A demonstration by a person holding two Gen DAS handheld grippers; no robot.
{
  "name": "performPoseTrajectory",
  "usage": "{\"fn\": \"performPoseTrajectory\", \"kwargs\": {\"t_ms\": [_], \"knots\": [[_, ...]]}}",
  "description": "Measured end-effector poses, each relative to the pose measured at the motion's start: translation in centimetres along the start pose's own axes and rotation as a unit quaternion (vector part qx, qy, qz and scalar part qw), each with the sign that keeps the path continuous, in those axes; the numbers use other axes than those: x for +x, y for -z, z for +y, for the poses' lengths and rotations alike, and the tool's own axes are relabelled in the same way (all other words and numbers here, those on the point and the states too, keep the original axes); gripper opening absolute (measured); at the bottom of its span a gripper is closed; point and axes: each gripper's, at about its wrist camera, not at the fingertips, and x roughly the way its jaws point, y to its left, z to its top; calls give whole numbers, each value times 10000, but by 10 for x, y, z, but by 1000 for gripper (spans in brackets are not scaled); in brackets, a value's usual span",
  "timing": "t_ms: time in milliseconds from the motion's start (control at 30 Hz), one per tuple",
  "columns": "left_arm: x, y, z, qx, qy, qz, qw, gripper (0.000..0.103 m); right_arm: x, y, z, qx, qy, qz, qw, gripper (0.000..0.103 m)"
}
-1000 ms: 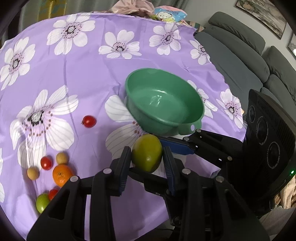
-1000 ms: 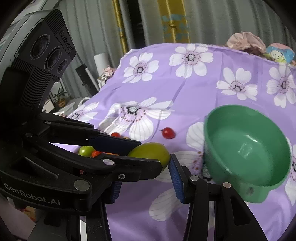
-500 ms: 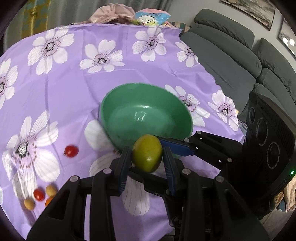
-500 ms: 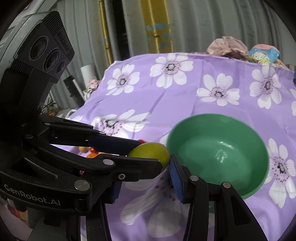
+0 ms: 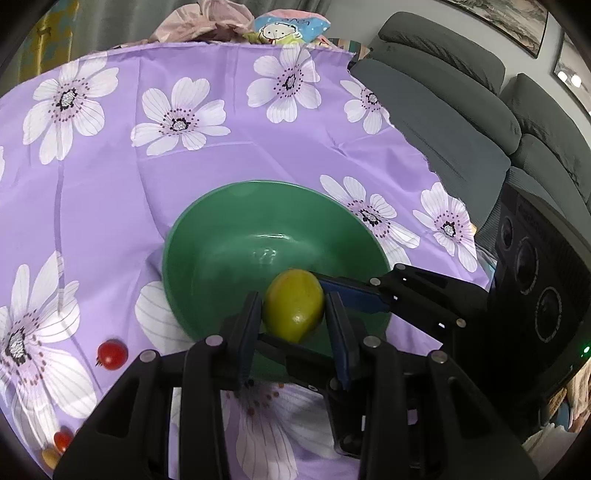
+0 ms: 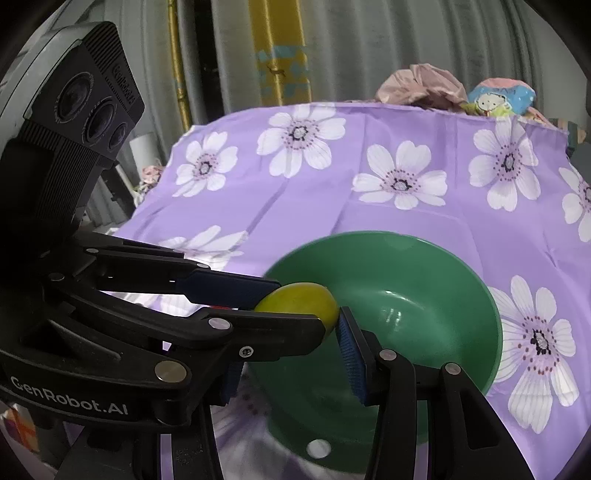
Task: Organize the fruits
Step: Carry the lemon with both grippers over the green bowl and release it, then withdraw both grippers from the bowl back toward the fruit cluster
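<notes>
My left gripper [image 5: 293,314] is shut on a yellow-green lemon [image 5: 293,304] and holds it over the near rim of an empty green bowl [image 5: 221,251]. The lemon [image 6: 299,301] and bowl [image 6: 406,295] also show in the right wrist view, where the left gripper's fingers [image 6: 229,284] reach in from the left. My right gripper [image 6: 288,354] is open right beside the lemon, one blue pad [image 6: 351,354] close to it; its fingers [image 5: 354,293] cross the bowl's right rim in the left wrist view.
A purple flowered cloth [image 5: 110,184] covers the table. A cherry tomato [image 5: 112,353] lies left of the bowl, more small fruits [image 5: 59,443] at the lower left. A grey sofa [image 5: 461,122] stands right; bags [image 5: 229,26] lie beyond the far edge.
Both grippers have moved forward toward the bowl. The lemon, held over the cloth short of the bowl a second ago, is now over the bowl's near rim.
</notes>
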Motion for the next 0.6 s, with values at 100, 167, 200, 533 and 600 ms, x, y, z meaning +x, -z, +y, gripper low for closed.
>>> {"fn": "performPoseTrajectory", "kwargs": {"t_ms": [100,167,200,533,600], "knots": [[10,-1,3,-68,39,85,9999,35,6,2,-6,33,28,88,10000,49],[16,-1,4,-92,41,131,9999,35,10,4,-9,28,76,157,9998,49],[20,-1,5,-116,44,165,9998,35,12,5,-10,32,96,194,9998,49],[33,0,9,-187,-266,192,9993,34,20,10,-21,195,198,422,9987,49],[31,1,8,-112,-367,170,9991,34,20,11,-23,249,237,447,9984,49]]}}
